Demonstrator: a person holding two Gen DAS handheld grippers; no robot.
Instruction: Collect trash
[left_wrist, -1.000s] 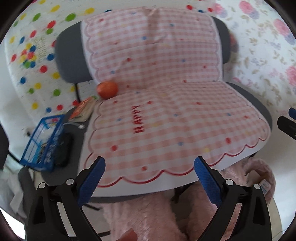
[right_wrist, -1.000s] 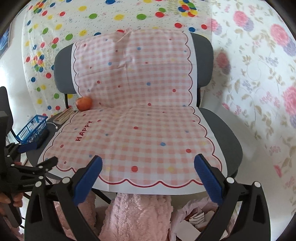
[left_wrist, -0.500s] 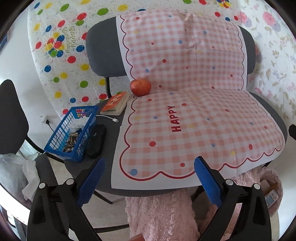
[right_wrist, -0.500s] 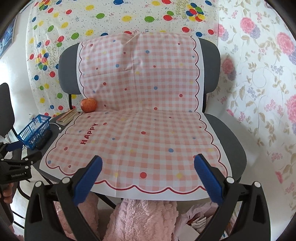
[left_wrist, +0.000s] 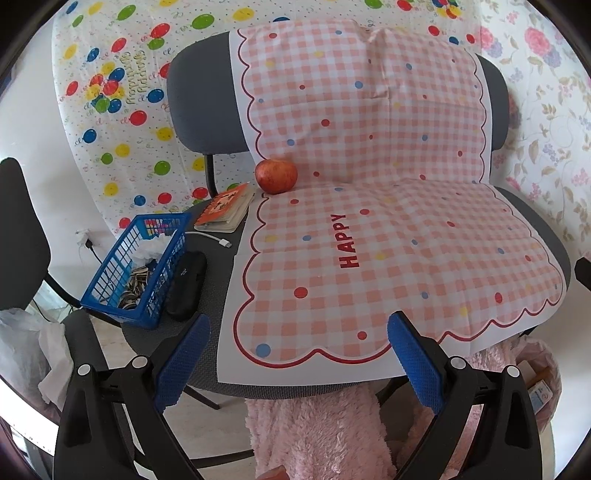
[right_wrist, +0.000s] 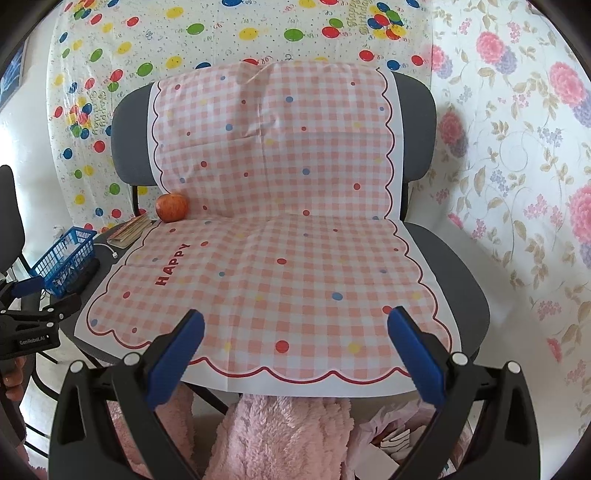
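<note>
Now, line by line
Trash: nothing on the seat reads plainly as litter; the likeliest bits are crumpled white scraps and small dark pieces inside the blue basket, too small to identify
Basket: sits at the left edge of the grey chair, off the pink cloth, with a black case lying just beside it on its right
Apple: red, resting at the back left corner of the seat, touching the fold where the cloth climbs the backrest
Book: orange cover, lying flat just left of the apple, between it and the basket; a white cable end lies in front of it
Cloth: pink checked sheet with coloured dots and the word HAPPY, draped over seat and backrest, its scalloped red hem hanging at the front
Left gripper: blue-padded fingers spread wide apart, empty, hovering before the front left edge of the seat
Right gripper: also spread wide and empty, facing the front middle of the seat
Below: fluffy pink fabric under the chair
Behind: a balloon-print sheet and a floral sheet hang as backdrop
</note>
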